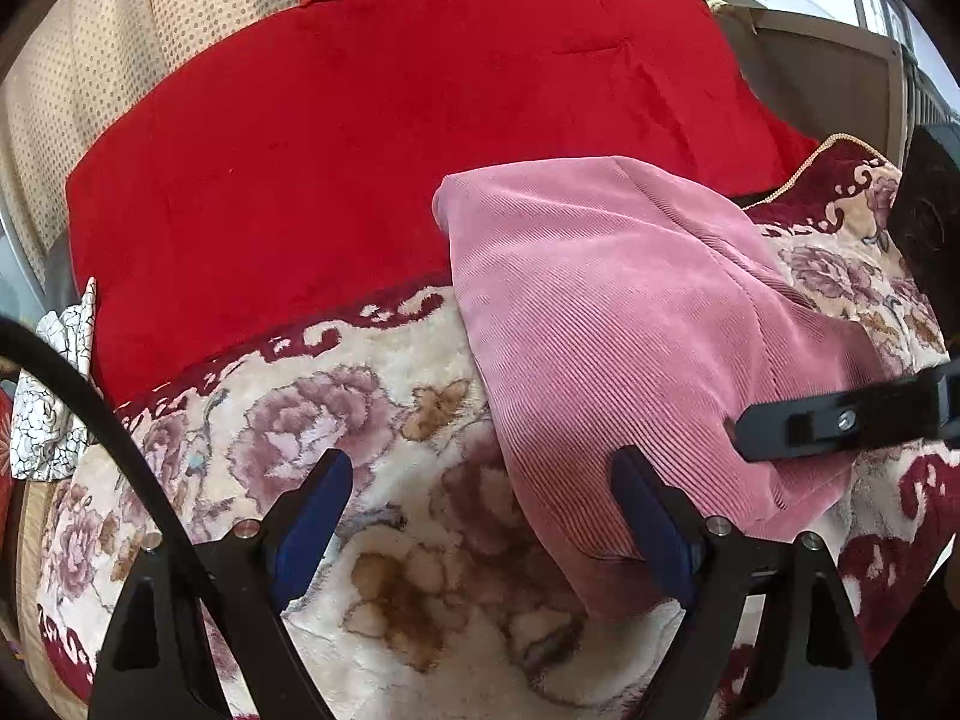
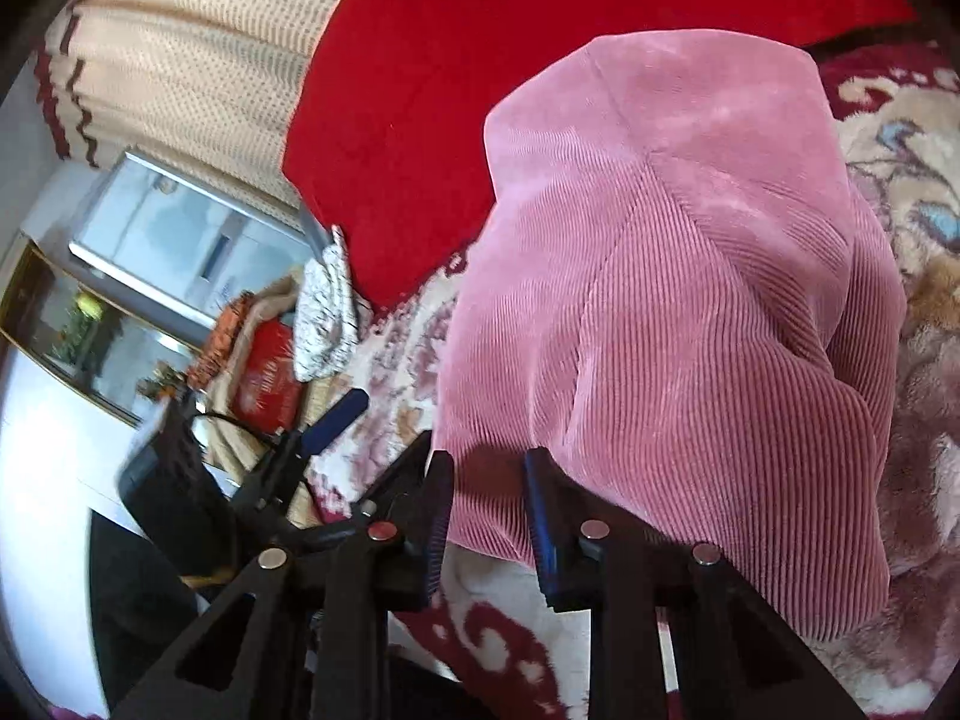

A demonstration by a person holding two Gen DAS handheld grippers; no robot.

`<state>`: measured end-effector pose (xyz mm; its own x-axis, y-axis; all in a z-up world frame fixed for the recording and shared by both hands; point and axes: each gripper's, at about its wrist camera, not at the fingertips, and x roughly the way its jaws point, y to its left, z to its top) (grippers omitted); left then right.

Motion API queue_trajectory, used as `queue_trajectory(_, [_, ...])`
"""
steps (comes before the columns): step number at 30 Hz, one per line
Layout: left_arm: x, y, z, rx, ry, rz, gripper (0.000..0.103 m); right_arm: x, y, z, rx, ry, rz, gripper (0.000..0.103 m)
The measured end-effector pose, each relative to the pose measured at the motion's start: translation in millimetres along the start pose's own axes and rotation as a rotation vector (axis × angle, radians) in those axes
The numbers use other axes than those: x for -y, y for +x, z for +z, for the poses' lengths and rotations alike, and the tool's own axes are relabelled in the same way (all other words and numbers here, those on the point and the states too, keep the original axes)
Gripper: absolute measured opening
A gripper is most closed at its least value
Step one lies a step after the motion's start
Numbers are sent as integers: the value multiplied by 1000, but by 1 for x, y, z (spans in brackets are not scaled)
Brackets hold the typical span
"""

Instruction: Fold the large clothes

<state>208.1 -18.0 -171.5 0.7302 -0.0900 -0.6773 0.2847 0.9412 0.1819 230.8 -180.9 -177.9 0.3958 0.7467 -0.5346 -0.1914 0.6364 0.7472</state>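
Note:
A pink corduroy garment [image 1: 606, 324] lies folded into a compact pile on a floral plush blanket [image 1: 384, 420]. It also fills the right wrist view [image 2: 672, 300]. My left gripper [image 1: 480, 480] is open and empty, its right finger at the garment's near left edge, its left finger over the blanket. My right gripper [image 2: 489, 480] is open with a narrow gap, its jaws on either side of the garment's near edge. It shows from the side in the left wrist view [image 1: 744, 426], touching the garment's right part.
A red velvet quilt [image 1: 384, 138] lies behind the garment on the blanket. A beige dotted curtain [image 1: 198, 6] hangs behind. A white patterned cloth [image 1: 54, 396] and a red box [image 2: 267, 378] sit at the left. A grey bed frame [image 1: 840, 78] stands at the right.

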Motion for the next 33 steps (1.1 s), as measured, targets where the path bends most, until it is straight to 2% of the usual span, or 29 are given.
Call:
queue_trajectory(6, [4, 1, -2, 1, 12, 14, 88, 5, 5, 2, -8, 26, -26, 15])
queue_trajectory(12, [5, 0, -1, 3, 12, 22, 88, -3, 3, -1, 9, -10, -67, 14])
queue_trajectory(22, [3, -5, -1, 16, 7, 34, 88, -1, -2, 1, 19, -2, -48, 16])
queue_trajectory(24, [1, -8, 0, 24, 3, 39, 88, -7, -10, 3, 39, -25, -35, 18])
queue_trajectory(28, [-7, -17, 3, 56, -25, 52, 88, -22, -32, 5, 142, -101, -6, 20])
queue_trajectory(31, [-12, -14, 3, 41, -47, 47, 88, -16, -37, 7, 179, -91, -64, 21])
queue_trajectory(33, [-9, -3, 0, -10, -33, 35, 88, -4, -27, 8, 134, -70, -101, 18])
